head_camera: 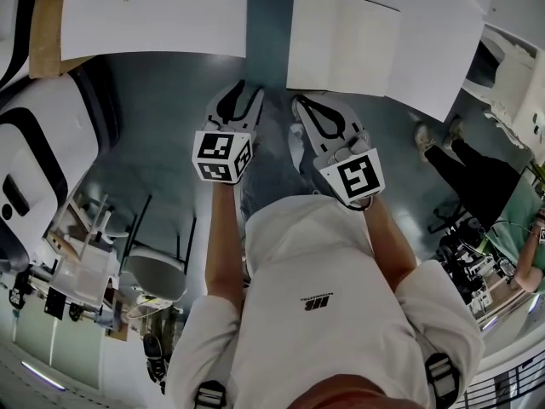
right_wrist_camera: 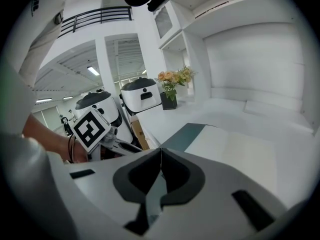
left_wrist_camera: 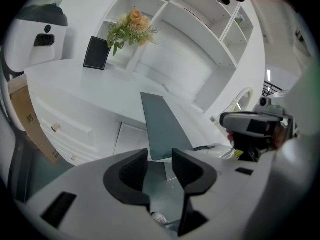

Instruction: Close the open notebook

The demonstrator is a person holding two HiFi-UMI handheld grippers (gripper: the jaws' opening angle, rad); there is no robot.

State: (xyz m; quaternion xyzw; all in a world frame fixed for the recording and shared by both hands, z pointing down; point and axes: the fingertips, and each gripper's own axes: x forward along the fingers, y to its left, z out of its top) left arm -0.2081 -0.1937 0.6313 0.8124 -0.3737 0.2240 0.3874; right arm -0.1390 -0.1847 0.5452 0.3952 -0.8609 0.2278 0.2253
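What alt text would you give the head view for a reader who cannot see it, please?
An open notebook, teal panel beside a white page, lies at the edge of a white table. Just short of it, a person in a white T-shirt holds the left gripper, jaws apart, and the right gripper, jaws together.

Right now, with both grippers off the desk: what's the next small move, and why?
Probably ease the left gripper forward to the notebook's grey cover. Its jaws stand apart and empty, lined up with the cover's near edge, while the right gripper is shut. Both hang short of the desk.
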